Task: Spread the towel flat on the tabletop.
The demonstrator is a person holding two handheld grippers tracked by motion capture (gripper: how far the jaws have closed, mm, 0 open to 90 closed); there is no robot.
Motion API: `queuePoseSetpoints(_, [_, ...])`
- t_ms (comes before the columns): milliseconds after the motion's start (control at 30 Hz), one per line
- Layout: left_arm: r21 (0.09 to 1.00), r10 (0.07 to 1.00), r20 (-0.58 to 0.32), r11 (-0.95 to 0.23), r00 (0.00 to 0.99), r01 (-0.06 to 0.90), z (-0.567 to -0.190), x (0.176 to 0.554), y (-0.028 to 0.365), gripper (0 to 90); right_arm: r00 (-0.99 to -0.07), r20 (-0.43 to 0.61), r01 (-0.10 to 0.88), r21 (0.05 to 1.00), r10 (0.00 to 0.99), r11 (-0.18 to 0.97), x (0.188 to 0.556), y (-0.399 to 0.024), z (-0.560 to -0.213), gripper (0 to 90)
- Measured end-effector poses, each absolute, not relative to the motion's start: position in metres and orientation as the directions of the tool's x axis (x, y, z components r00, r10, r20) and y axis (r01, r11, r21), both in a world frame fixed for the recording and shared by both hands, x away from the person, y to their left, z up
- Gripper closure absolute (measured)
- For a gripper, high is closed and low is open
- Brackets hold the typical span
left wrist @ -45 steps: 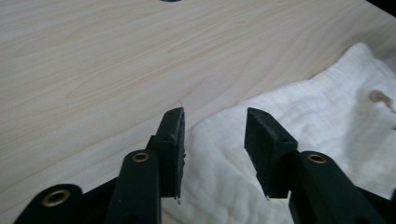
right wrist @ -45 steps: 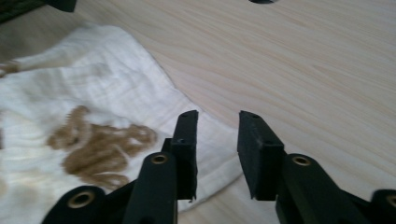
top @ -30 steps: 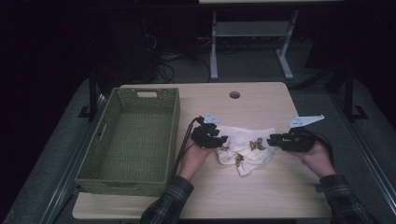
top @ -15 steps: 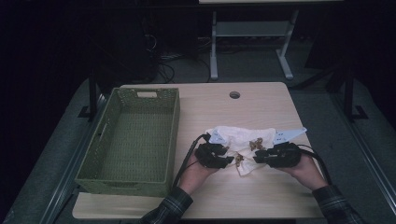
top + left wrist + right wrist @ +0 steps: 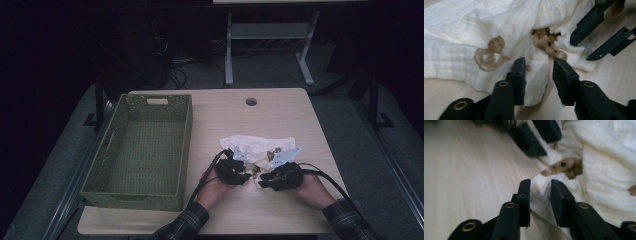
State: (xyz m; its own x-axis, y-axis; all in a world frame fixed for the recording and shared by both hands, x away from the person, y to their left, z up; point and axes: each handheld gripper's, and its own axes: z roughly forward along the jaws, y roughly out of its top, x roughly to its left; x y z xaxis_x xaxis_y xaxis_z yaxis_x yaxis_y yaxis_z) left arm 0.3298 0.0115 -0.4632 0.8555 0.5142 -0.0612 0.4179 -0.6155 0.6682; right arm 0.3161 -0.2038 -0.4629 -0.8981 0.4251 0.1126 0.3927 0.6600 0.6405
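Your cloth (image 5: 257, 146) lies crumpled on the bench (image 5: 220, 115), right of the basket (image 5: 142, 150). Left tongs (image 5: 537, 68) have just been closing with a fold between them; right tongs (image 5: 540, 187) pinch its near edge.

Materials and finish: soft cloth, bare wood, woven basket, matt plastic.
Cloth (image 5: 461, 30): white, soft ribbed weave, crumpled, matt, with fuzzy brown bear prints. Table (image 5: 280, 112): pale wood, fine straight grain, smooth, dull sheen. Basket (image 5: 100, 172): green woven wicker look, rough textured walls. Left gripper (image 5: 539, 70) and right gripper (image 5: 540, 187): jaws of black matt plastic, smooth faces, brass-coloured metal eyelets. Sleeve (image 5: 185, 222): plaid fabric.
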Motion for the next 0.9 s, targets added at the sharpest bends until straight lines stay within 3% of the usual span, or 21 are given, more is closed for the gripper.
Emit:
queuePoseSetpoints(133, [0.661,0.522,-0.047,-0.623,0.852,0.419,-0.463,0.334,0.015,80.5,-0.894,0.087,0.388,0.641,0.439,0.662,0.316,-0.205,-0.464,85.5])
queuePoseSetpoints(267, [0.663,0.525,-0.071,-0.610,0.848,0.433,-0.459,0.336,0.018,89.6,-0.897,0.067,0.375,0.641,0.437,0.669,0.315,-0.208,-0.461,87.8])
queuePoseSetpoints(600, [0.721,0.555,-0.102,-0.531,0.826,0.446,-0.435,0.335,0.035,89.7,-0.838,0.081,0.426,0.715,0.539,0.554,0.321,-0.255,-0.439,88.4])
queuePoseSetpoints(833, [0.716,0.513,-0.137,-0.540,0.848,0.442,-0.438,0.331,0.022,89.4,-0.799,0.098,0.461,0.733,0.593,0.500,0.328,-0.279,-0.435,88.4])
queuePoseSetpoints(900, [0.721,0.498,-0.138,-0.542,0.856,0.431,-0.439,0.329,0.014,84.3,-0.795,0.105,0.469,0.731,0.597,0.496,0.331,-0.282,-0.437,88.4])
